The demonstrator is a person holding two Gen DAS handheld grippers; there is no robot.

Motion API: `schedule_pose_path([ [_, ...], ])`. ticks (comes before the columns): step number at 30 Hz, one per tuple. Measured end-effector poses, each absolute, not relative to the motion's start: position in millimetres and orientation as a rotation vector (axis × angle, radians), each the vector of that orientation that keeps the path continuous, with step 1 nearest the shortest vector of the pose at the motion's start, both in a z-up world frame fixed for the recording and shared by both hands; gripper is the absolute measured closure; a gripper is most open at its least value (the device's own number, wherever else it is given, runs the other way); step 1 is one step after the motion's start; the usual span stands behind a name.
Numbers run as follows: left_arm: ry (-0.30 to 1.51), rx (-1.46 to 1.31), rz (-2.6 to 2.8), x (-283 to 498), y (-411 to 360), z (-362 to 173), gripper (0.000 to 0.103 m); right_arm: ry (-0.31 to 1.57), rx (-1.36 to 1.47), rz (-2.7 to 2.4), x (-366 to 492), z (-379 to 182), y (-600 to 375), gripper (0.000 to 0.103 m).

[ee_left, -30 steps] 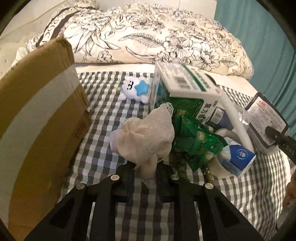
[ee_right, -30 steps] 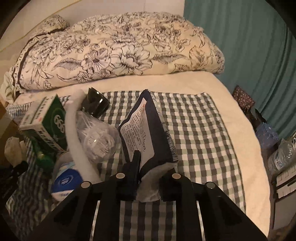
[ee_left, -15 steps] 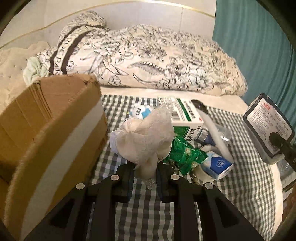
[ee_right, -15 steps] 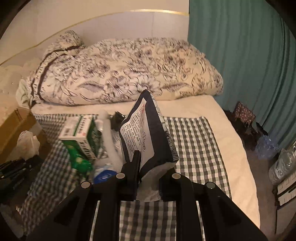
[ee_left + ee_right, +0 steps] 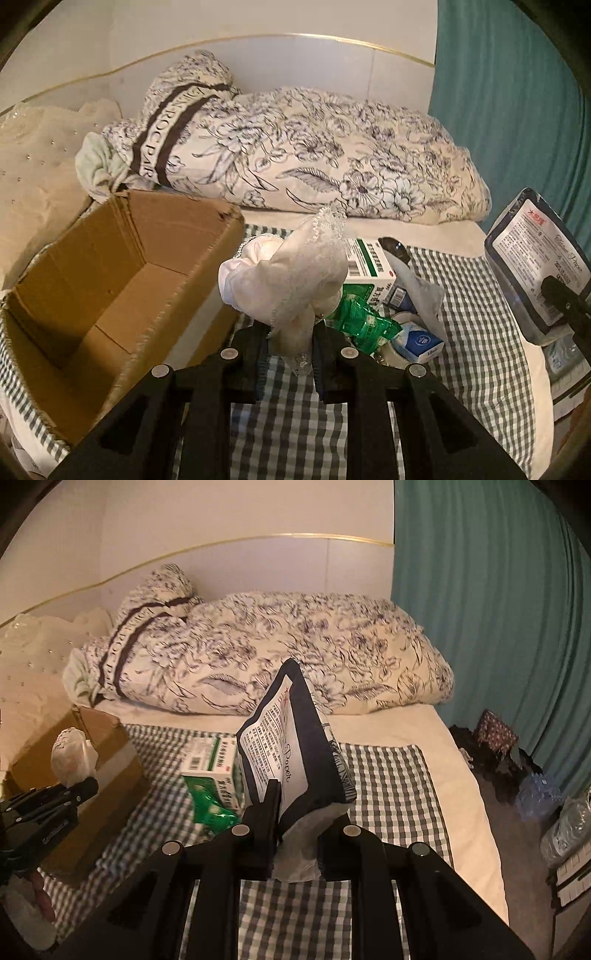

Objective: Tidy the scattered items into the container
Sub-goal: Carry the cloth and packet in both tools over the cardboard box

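My left gripper (image 5: pixel 290 343) is shut on a bunched cream cloth with a lace edge (image 5: pixel 291 273), held in the air beside the open cardboard box (image 5: pixel 110 280). The box's inside looks bare. My right gripper (image 5: pixel 297 834) is shut on a dark-edged tissue pack with a white printed label (image 5: pixel 291 746), lifted above the checked blanket (image 5: pixel 384 786). On the blanket lies a heap: a green-and-white carton (image 5: pixel 369 262), a green foil packet (image 5: pixel 364 321), a small blue-and-white tissue pack (image 5: pixel 417 341) and a white plastic bag (image 5: pixel 417 284). The tissue pack (image 5: pixel 535 266) also shows at the right of the left wrist view.
A floral duvet (image 5: pixel 325 162) is piled along the headboard behind the box and the heap. A teal curtain (image 5: pixel 498 627) hangs at the right. Past the bed's right edge, bags and bottles (image 5: pixel 535 797) sit on the floor.
Both grippers have risen with their loads. The box's open inside has come into the left wrist view, and the heap has dropped lower and further away in both views.
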State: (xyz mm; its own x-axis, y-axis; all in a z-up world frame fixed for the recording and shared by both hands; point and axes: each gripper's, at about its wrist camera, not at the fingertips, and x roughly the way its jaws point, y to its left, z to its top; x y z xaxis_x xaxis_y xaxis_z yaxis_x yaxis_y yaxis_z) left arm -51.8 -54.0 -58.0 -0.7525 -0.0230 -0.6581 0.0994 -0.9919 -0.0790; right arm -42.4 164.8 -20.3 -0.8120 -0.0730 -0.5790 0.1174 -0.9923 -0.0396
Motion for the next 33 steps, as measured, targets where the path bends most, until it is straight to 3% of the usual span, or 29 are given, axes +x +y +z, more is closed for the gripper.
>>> schedule_pose_path([
  [15,0.199,0.928,-2.845,-15.7,-95.2,3.1,0.083,0.086,0.772,-2.831,-14.7,19.9,129.1,0.087],
  [33,0.185,0.820,-2.691,1.1,-212.7,66.7,0.083,0.119,0.663,-2.636,-9.7,48.9,28.5,0.087],
])
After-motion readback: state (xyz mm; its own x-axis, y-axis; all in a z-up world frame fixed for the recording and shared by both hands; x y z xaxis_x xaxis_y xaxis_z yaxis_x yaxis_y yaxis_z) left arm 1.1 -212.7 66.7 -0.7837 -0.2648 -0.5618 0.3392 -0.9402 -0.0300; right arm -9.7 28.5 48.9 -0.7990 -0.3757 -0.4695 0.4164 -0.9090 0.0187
